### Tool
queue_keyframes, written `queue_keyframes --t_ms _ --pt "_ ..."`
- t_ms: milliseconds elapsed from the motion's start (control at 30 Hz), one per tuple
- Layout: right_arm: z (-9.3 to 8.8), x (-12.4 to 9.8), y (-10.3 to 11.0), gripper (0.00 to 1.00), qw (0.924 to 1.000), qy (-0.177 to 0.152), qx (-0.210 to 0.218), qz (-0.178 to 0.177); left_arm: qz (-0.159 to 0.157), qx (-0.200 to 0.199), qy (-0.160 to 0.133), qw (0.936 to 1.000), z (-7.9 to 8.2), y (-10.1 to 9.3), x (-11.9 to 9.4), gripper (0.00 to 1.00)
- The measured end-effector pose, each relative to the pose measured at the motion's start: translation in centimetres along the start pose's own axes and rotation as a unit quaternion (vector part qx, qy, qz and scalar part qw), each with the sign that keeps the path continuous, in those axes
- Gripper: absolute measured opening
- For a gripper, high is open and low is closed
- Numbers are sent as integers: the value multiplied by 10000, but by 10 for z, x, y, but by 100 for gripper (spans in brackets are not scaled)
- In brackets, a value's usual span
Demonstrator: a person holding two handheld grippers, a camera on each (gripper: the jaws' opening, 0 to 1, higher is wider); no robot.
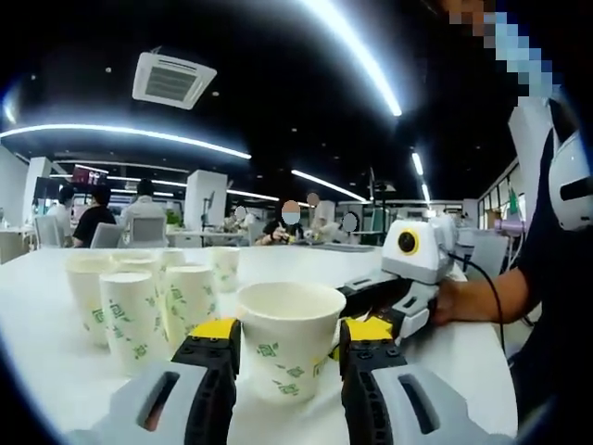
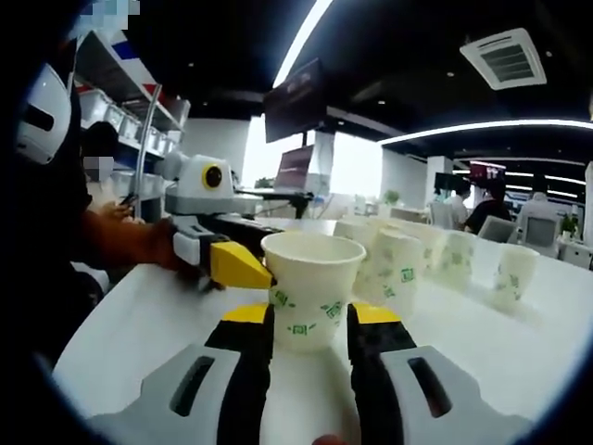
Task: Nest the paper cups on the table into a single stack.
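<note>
1. White counter (image 1: 37,306) in a big open office with ceiling light strips carries all the paper cups.
2. Left tongs (image 1: 283,348) stand with a cup (image 1: 285,338) upright between the yellow-tipped jaws, mouth up. The jaws look to press its wall on both sides, so I judge them closed on it, base on or just above the counter.
3. Right tongs (image 2: 310,324) likewise have a cup (image 2: 310,289) upright between their jaws, gripped at the lower wall, mouth up.
4. In the right gripper view, the left tongs' yellow tip (image 2: 239,266) comes in from the left, just beside that cup's rim. In the left gripper view, the right tongs (image 1: 389,311) lie to the right, behind the held cup.
5. Whether both pairs hold one cup or two separate cups, I cannot tell.
6. Other cups (image 1: 148,306) stand upright in a cluster, to the left beyond the left tongs and to the right beyond the right tongs (image 2: 408,264).
7. Judgement: nesting means lifting a held cup and lowering it straight down a cluster cup's vertical axis; the left tongs look nearer.
</note>
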State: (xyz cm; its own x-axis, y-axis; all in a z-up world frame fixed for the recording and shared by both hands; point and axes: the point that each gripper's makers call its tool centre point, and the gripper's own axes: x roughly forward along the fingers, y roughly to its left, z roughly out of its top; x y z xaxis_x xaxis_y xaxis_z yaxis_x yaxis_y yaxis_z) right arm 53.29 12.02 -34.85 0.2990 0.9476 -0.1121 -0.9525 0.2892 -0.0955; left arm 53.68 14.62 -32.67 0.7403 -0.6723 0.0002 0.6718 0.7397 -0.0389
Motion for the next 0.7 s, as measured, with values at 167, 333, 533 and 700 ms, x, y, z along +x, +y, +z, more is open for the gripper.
queue_keyframes --t_ms 167,333,533,700 --pt "1 0 1 35 10000 -24 39 31 -23 -125 -37 9999 2 0 -1 52" --pt "3 -2 -1 36 9999 -92 123 25 -6 -274 -147 9995 7 2 -2 54" --pt "6 -4 -2 36 9996 -177 241 18 7 -339 -175 9993 7 2 -4 55" --pt "6 -4 -3 37 9994 -198 289 19 29 -341 -189 9992 8 4 -4 56"
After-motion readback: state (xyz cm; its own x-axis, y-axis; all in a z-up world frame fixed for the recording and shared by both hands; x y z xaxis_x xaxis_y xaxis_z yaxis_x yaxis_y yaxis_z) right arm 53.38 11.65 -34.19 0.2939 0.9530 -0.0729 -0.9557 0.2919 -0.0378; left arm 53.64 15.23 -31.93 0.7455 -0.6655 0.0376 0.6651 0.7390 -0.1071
